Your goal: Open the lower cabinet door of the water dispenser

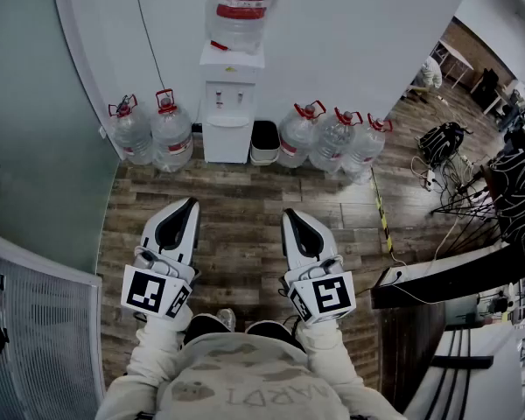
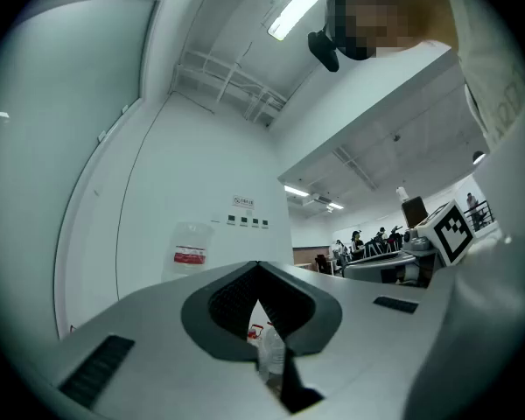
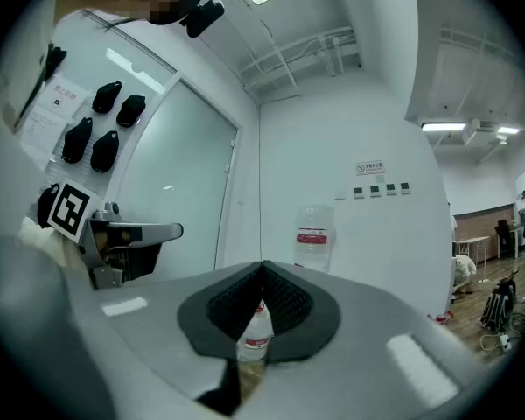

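The white water dispenser (image 1: 227,103) stands against the far wall with a large bottle (image 1: 241,7) on top. Its lower cabinet door (image 1: 226,142) looks closed. My left gripper (image 1: 191,203) and right gripper (image 1: 290,213) are held side by side over the wooden floor, well short of the dispenser, both pointing toward it. In the left gripper view the left gripper (image 2: 259,265) is shut, with its jaws meeting and nothing between them. The right gripper (image 3: 262,265) is likewise shut and empty in the right gripper view. The dispenser's bottle (image 3: 313,237) shows ahead of it.
Two full water jugs (image 1: 150,131) stand left of the dispenser and three jugs (image 1: 334,140) to its right. A black bin (image 1: 263,143) sits against its right side. Cables and a dark bag (image 1: 442,143) lie at the right. A glass wall (image 1: 35,129) runs along the left.
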Available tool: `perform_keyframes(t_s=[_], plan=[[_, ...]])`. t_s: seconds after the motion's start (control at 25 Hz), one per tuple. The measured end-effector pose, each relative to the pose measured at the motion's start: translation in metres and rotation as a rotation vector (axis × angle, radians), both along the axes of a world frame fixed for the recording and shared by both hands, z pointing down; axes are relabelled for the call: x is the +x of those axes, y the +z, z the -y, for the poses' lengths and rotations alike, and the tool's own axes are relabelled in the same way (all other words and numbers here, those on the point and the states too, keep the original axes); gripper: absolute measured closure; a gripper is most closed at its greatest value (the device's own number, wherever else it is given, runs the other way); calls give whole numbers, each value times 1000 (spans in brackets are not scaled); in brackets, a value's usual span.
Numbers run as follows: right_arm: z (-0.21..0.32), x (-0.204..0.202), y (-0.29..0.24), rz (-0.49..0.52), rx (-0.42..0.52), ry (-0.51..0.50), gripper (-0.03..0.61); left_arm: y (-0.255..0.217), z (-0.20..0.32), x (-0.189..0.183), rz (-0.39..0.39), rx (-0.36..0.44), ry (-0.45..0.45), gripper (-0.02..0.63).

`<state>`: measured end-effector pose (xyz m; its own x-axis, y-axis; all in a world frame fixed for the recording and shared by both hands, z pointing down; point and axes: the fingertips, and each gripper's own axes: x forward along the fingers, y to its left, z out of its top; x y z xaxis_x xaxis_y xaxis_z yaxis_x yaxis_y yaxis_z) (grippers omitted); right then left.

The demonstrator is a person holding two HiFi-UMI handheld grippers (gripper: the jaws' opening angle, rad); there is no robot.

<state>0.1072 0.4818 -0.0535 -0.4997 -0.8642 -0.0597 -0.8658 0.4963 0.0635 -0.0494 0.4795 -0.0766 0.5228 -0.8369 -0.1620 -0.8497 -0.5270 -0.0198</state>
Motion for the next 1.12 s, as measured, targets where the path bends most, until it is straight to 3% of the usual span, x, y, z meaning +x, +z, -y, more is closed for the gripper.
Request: perform_keyframes(t_s=[1.12], plan=[[26,-28,0,27,22,47,569,3,33,-34,-18,19,39,612]])
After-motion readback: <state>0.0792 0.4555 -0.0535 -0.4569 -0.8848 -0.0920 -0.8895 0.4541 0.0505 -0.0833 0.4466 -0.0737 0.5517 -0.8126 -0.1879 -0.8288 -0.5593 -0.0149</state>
